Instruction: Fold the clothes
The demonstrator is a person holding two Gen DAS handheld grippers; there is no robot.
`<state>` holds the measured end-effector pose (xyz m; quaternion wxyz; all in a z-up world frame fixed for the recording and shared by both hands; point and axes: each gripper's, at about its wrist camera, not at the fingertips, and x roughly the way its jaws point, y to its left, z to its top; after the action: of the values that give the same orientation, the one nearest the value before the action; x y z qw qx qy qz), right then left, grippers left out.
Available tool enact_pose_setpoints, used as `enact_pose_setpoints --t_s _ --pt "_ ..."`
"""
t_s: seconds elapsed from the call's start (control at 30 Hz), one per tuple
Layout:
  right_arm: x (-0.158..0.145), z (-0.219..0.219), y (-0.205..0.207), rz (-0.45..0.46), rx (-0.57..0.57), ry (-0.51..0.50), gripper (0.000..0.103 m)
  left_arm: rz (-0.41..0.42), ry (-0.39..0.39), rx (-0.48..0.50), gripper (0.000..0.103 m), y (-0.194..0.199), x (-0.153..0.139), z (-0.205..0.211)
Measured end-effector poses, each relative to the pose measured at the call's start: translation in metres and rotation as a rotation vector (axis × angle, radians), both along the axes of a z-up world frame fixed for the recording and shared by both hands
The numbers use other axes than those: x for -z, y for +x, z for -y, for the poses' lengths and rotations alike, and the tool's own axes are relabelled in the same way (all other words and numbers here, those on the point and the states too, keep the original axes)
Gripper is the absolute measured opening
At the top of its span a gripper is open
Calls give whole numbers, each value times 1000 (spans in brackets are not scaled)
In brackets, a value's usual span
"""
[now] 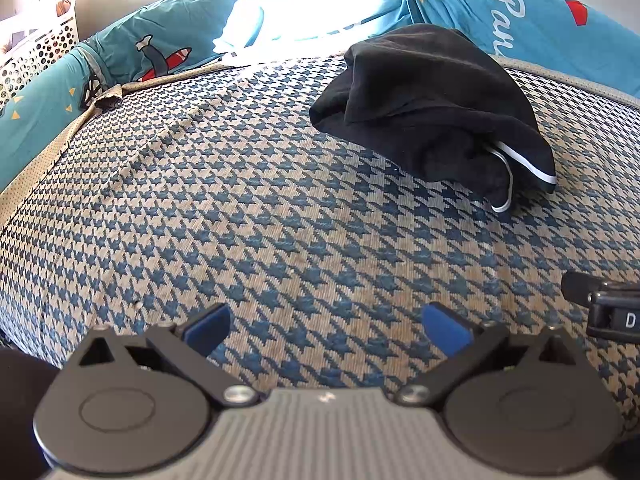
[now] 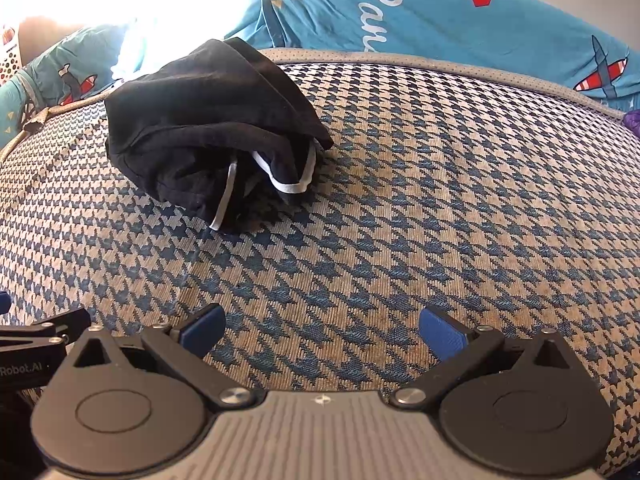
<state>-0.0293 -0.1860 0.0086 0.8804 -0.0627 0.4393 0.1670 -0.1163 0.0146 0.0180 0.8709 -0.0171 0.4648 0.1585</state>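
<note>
Hovering spread and empty, both hand-held grippers face the crumpled black garment

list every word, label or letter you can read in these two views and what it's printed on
"Pan", white script cut off by the mattress edge, on the teal bedding
"Robot.AI", partly cut at the frame edge, on the left gripper's body
"D", a single letter with the rest out of frame, on the right gripper's body
Nothing readable on the black garment
</note>
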Motion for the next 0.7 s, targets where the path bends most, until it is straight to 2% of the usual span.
enact_pose_setpoints --t_s 0.7 --pt "1 -3 -1 3 -10 -21 103 -3 2 2 103 -1 0 1"
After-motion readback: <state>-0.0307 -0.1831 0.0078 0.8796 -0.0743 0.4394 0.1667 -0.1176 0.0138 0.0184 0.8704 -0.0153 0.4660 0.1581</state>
